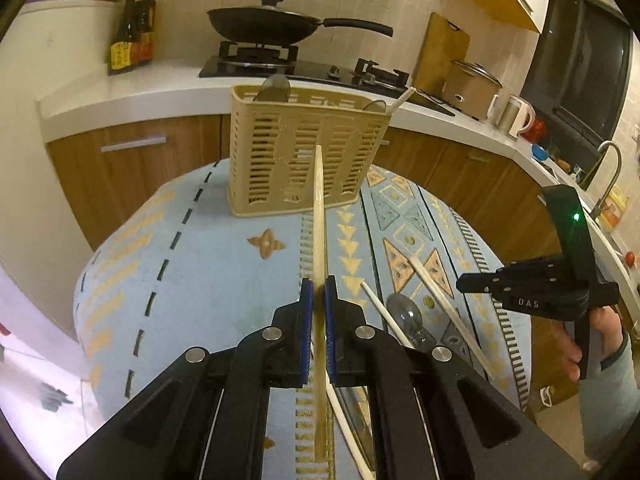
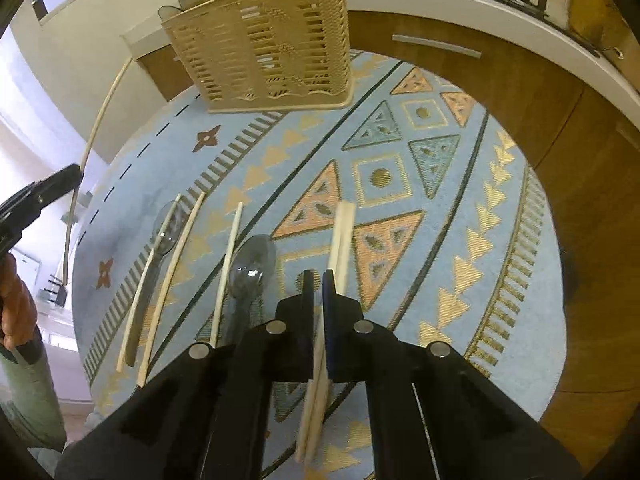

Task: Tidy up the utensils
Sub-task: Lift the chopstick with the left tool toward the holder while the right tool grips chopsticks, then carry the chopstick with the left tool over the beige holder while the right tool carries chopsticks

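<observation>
My left gripper (image 1: 318, 300) is shut on a wooden chopstick (image 1: 319, 216) held above the table, its tip pointing at the beige slotted utensil basket (image 1: 304, 152). The basket holds spoons and a chopstick. My right gripper (image 2: 318, 284) hovers low over a pair of chopsticks (image 2: 342, 236) lying on the cloth; its jaws stand nearly closed with a narrow gap, and the pair seems to pass under them. Loose chopsticks (image 2: 228, 268) and clear plastic spoons (image 2: 250, 268) lie to the left. The right gripper also shows in the left wrist view (image 1: 464, 282).
The round table has a light blue patterned cloth (image 2: 400, 184). Behind it runs a white counter (image 1: 160, 92) with wooden cabinets, a wok (image 1: 264, 26) on the stove, sauce bottles (image 1: 132, 40), a cooker pot (image 1: 472, 88) and a sink tap (image 1: 610, 168).
</observation>
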Tool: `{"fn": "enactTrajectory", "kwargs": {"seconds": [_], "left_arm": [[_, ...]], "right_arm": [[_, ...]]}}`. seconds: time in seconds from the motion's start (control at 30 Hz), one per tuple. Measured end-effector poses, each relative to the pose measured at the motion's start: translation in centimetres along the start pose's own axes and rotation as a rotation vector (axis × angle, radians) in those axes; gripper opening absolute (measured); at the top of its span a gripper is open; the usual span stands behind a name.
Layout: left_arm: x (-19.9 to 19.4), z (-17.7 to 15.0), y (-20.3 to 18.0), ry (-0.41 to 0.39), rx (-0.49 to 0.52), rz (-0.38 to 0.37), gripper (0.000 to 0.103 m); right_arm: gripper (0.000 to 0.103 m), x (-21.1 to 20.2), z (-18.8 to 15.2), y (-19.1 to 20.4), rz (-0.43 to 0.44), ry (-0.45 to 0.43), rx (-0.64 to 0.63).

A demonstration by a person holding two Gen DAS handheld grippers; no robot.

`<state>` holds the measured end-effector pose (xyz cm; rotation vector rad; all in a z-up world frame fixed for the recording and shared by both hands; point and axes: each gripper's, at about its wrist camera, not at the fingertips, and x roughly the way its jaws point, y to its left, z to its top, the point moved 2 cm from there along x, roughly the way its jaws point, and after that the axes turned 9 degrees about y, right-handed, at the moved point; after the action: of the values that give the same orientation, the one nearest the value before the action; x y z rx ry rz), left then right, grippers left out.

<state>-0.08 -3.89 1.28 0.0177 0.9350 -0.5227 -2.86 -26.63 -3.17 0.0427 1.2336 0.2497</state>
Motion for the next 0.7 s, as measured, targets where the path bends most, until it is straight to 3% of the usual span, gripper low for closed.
{"fn": "enactTrajectory", "kwargs": {"seconds": [0.1,0.17,0.23,0.33,0.47,0.53,0.6,0.7], "left_arm": [[-0.2,-0.1,0.4,0.001,-0.006,-0.007,0.004],[-0.1,-0.2,0.6,0.003,-0.01,-0.02,0.004],[-0.1,-0.3,0.6,0.003,-0.006,-0.025,0.004],[-0.3,-0.5,0.7,0.0,-0.004,-0.025,0.004],[-0.4,-0.4,1.0,-0.004,-0.008,-0.027,0.004],[-0.4,-0.4,1.2,-0.008,-0.016,-0.032,0.004],[-0.5,-0.3,1.3,-0.015,-0.023,-0.034,0.004],[-1.2,0.2,1.5,-0.051,-0.037,-0.045,0.004]], "right_arm": [[0.008,0.1,0.4,-0.3,-0.034,-0.024,0.005],[0.036,0.7,0.9,-0.6,-0.039,0.009,0.014],[0.046,1.3,1.2,-0.7,-0.028,0.026,0.019],[0.045,2.8,1.7,-0.7,-0.041,0.089,0.028],[0.023,4.9,2.0,-0.3,-0.069,0.163,0.042],[0.014,5.0,2.0,0.9,-0.144,0.163,-0.015],[0.01,5.1,1.9,1.6,-0.157,0.169,-0.036],[0.01,4.1,1.9,1.9,-0.091,0.117,-0.035]]}}
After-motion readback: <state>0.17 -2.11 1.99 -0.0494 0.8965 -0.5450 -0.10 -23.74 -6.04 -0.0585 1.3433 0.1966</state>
